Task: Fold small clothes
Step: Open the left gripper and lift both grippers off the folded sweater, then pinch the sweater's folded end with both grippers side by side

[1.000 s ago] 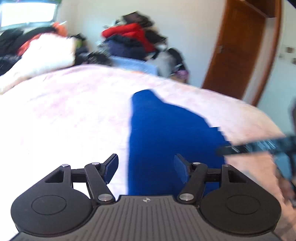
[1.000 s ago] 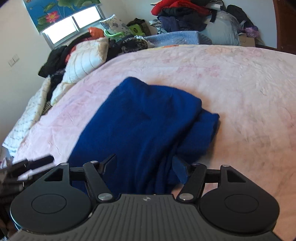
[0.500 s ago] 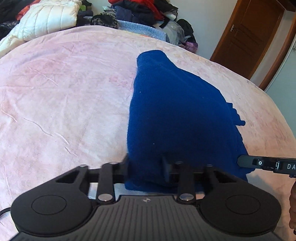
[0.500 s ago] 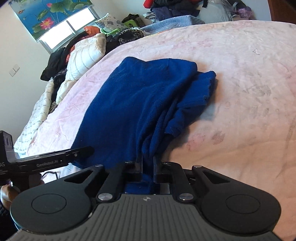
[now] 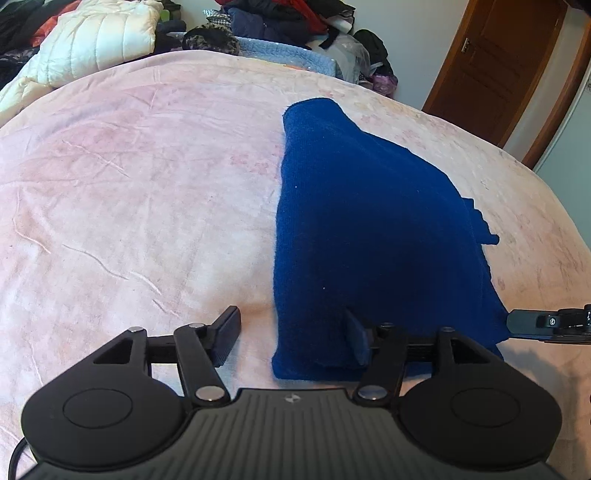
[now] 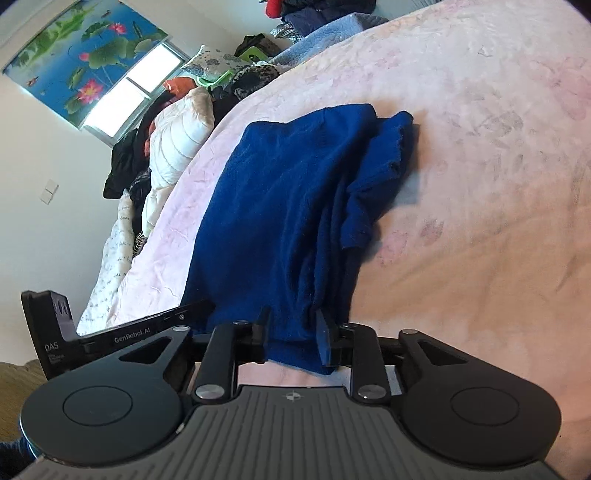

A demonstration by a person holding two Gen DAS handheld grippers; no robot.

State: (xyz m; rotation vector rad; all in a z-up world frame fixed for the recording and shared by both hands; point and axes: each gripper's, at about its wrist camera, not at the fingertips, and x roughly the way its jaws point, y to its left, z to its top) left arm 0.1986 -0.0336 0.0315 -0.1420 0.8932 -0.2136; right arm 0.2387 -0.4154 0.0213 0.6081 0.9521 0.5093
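Note:
A dark blue knit garment lies folded lengthwise on the pink bed cover. It also shows in the right wrist view, with a bunched sleeve on its right side. My left gripper is open at the garment's near left corner, its right finger over the cloth, its left finger over the cover. My right gripper is open a moderate way, with the garment's near edge lying between its fingers. The right gripper's tip shows at the right edge of the left wrist view.
Piles of clothes and a white quilted jacket lie at the bed's far side. A brown door stands at the right. A window with a lotus blind is on the wall. The left gripper's body sits left of my right gripper.
Both grippers were shut on the garment's near edge half a second ago and have opened. A second ago they were open and moving in toward the cloth.

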